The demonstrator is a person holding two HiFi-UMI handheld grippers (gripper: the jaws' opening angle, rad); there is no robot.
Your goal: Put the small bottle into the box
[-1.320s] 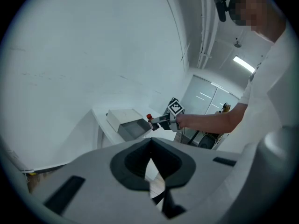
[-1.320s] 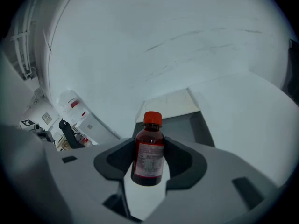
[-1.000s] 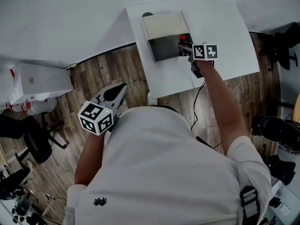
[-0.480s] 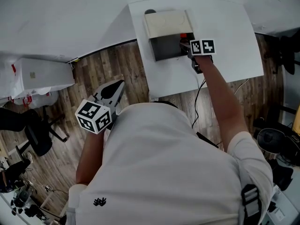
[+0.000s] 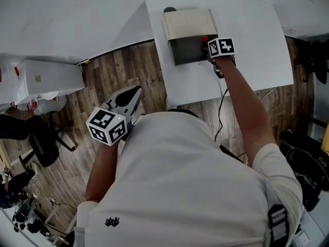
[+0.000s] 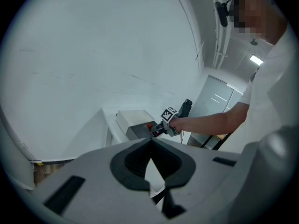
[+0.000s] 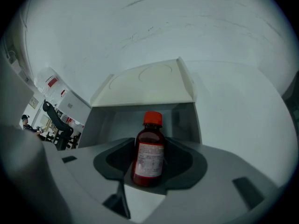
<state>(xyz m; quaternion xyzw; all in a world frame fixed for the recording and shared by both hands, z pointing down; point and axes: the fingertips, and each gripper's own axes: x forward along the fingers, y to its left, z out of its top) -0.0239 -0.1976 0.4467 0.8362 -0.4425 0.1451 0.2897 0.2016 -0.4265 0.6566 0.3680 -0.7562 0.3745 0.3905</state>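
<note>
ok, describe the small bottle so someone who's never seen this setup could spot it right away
Find the white table; on it stands a beige box with its lid flipped up. At the box's open front, the right gripper is shut on the small bottle. It is dark red-brown with a white label and a bright red cap, the only red thing on the table.

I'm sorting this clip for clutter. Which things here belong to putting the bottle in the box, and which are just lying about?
In the job: small bottle, held by the right gripper; open box on the white table.
Lying about: left gripper, shut and empty; office chair; white cabinet; hanging cable.
</note>
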